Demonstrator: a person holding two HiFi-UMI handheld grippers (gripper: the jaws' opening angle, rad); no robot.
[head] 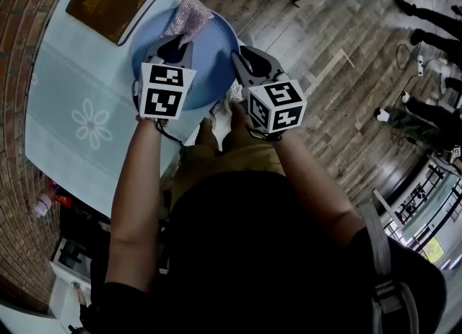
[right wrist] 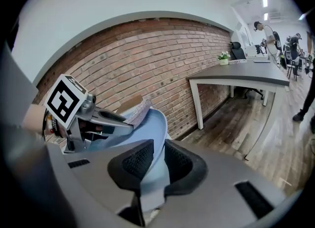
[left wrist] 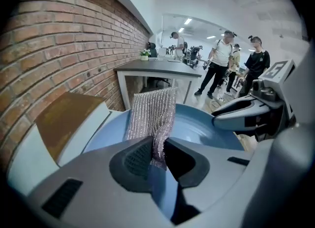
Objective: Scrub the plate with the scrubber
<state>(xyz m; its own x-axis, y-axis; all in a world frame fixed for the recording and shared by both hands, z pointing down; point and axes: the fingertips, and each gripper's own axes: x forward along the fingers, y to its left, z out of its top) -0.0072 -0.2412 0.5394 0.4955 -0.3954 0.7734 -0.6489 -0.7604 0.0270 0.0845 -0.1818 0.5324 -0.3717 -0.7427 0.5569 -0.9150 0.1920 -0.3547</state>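
- Nearest the head camera is the person (head: 289,267), in dark clothing, filling the lower half of the frame, with both bare forearms reaching up toward the middle.
- At the end of the forearm on the frame's left is the left gripper (head: 175,44). Its own view shows the jaws pinched tight on the lower end of the scrubber (left wrist: 152,114), a silvery mesh cloth.
- From that grip the scrubber rises and lies against the inner face of the blue plate (head: 209,66). In the head view its free end reaches the plate's upper rim.
- Just to the right is the right gripper (head: 238,57). In its own view the jaws stand narrow and clamp the plate's rim edge-on, one pad on each side.
- Seen from the head view, the plate sits in the upper middle of the frame, over the right edge of the table (head: 79,87). Whether it touches the table cannot be told.
- A pale blue cloth with a white flower pattern covers the table.
- On the table in the upper left lies a brown board (head: 110,1), just beside the plate.
- Beyond the table, a brick wall (left wrist: 59,40) fills the left of the left gripper view.
- Wooden floor (head: 325,73) takes up the right side of the head view.
- Far back in the left gripper view, several people (left wrist: 221,59) stand near a grey desk (left wrist: 157,68).
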